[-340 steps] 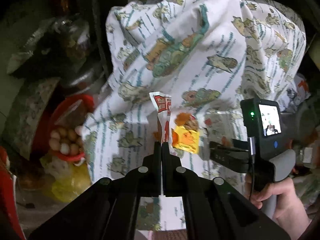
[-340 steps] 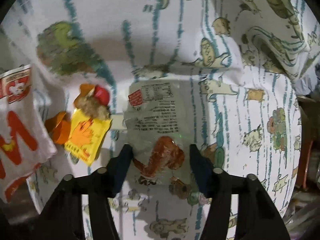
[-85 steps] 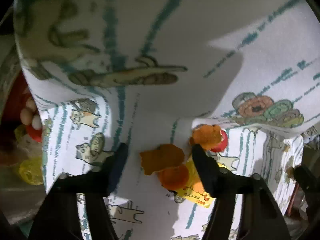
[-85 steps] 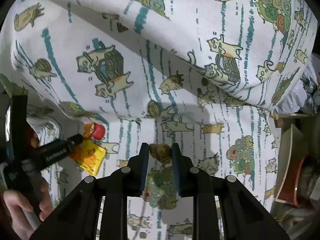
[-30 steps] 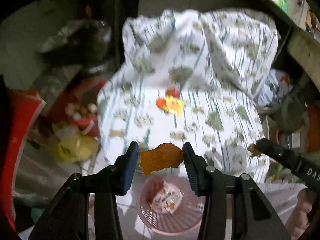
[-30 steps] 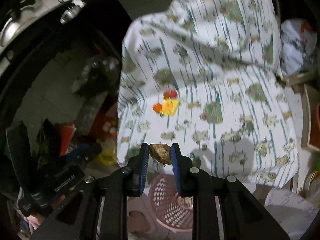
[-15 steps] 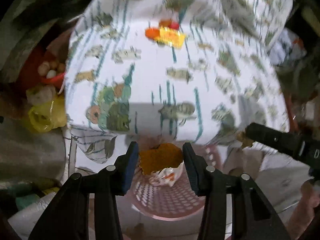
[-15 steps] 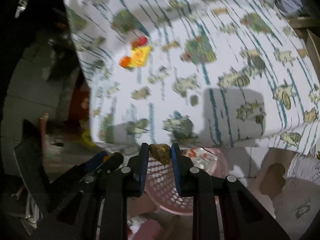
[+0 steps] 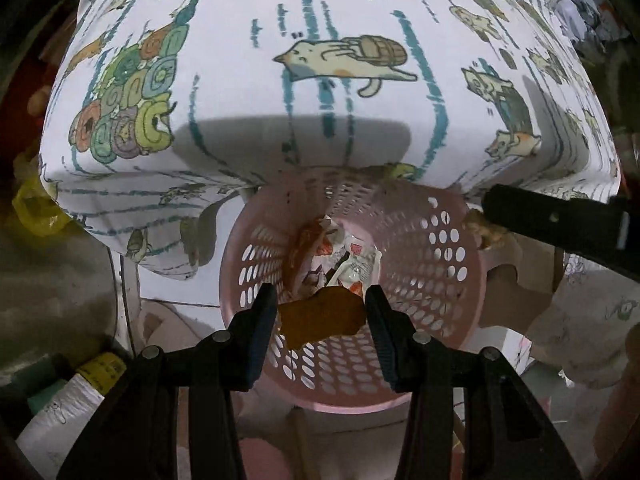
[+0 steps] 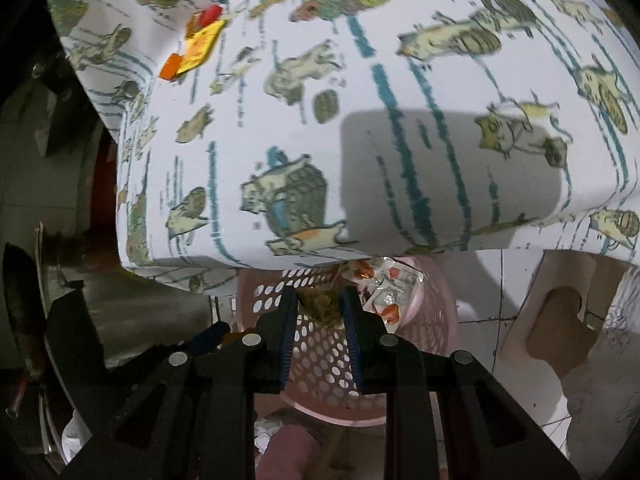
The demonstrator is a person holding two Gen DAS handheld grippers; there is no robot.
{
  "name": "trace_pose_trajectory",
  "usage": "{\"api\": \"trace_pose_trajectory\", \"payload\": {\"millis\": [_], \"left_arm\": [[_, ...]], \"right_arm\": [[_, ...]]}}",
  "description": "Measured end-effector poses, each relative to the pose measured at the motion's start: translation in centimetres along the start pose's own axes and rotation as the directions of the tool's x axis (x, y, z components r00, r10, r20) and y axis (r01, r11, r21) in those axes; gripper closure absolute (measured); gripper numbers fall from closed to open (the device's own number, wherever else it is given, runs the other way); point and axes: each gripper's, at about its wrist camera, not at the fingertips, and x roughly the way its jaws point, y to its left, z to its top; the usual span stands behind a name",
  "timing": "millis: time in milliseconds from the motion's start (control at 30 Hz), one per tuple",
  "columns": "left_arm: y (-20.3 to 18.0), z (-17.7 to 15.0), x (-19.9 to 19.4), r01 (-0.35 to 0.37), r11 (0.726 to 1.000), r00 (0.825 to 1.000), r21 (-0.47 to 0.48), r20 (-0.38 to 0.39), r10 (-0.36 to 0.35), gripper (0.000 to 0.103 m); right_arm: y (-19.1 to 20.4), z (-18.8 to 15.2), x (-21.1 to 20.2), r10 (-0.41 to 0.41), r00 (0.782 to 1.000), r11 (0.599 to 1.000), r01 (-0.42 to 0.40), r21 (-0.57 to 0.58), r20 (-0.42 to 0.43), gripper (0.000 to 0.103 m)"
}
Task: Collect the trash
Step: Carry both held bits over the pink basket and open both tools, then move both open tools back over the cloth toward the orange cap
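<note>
The left gripper (image 9: pixel 322 312) is hanging over the mouth of a pink basket (image 9: pixel 448 240), its fingers (image 9: pixel 262 320) clamping an orange peel (image 9: pixel 320 318) from both sides. The right gripper (image 10: pixel 318 312) is hovering over the same basket (image 10: pixel 420 320), pinching a brownish scrap (image 10: pixel 320 306) tightly between its jaws; in the left view the scrap (image 9: pixel 480 228) is sitting just at the basket's right rim, at the tip of the right gripper (image 9: pixel 486 204).

The basket is standing on the floor just below the near edge of a cloth (image 9: pixel 320 128) printed with cats and teal stripes; the cloth's front edge is overlapping the far rim of the basket. Crumpled wrappers (image 9: pixel 348 256) are lying at the basket's bottom, also showing in the right view (image 10: pixel 388 288) beside the right gripper's fingers.

Up on the cloth (image 10: pixel 400 120), near its far left corner, a yellow wrapper (image 10: pixel 200 46) is lying with a red bit (image 10: pixel 210 14) touching its far end and an orange bit (image 10: pixel 170 66) at its near end, well apart from both grippers.
</note>
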Motion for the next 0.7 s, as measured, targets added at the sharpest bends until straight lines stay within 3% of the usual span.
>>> {"api": "trace_pose_trajectory", "payload": {"millis": [67, 167, 233, 267, 367, 533, 700], "left_arm": [[-0.1, -0.2, 0.0, 0.001, 1.0, 1.0, 0.002, 0.0, -0.001, 0.056], [0.0, 0.4, 0.1, -0.018, 1.0, 1.0, 0.002, -0.009, 0.018, 0.028], [0.0, 0.4, 0.0, -0.019, 1.0, 1.0, 0.009, -0.01, 0.019, 0.027], [0.3, 0.5, -0.1, -0.015, 1.0, 1.0, 0.013, -0.012, 0.015, 0.027], [0.4, 0.7, -1.1, -0.017, 1.0, 1.0, 0.009, 0.003, 0.017, 0.027], [0.4, 0.9, -5.3, -0.053, 0.998, 0.992, 0.014, 0.117, 0.051, 0.027], [1.1, 0.5, -10.7, -0.06, 0.998, 0.964, -0.009, 0.258, 0.06, 0.027]], "right_arm": [[-0.1, 0.0, 0.2, -0.005, 1.0, 1.0, 0.005, 0.007, -0.002, 0.078], [-0.5, 0.1, 0.3, -0.023, 0.999, 0.999, 0.024, 0.035, -0.022, 0.072], [-1.1, 0.0, 0.3, -0.001, 0.999, 0.998, 0.003, 0.062, -0.036, 0.053], [-1.3, 0.0, 0.1, 0.001, 1.0, 0.997, 0.001, 0.073, -0.029, 0.052], [-1.2, 0.1, -0.9, 0.003, 1.0, 0.997, -0.002, 0.071, -0.009, 0.052], [0.1, 0.2, -4.2, 0.017, 0.997, 0.999, -0.02, 0.035, 0.07, 0.052], [2.6, 0.0, -8.7, 0.01, 0.979, 0.998, 0.002, -0.059, 0.204, 0.052]]}}
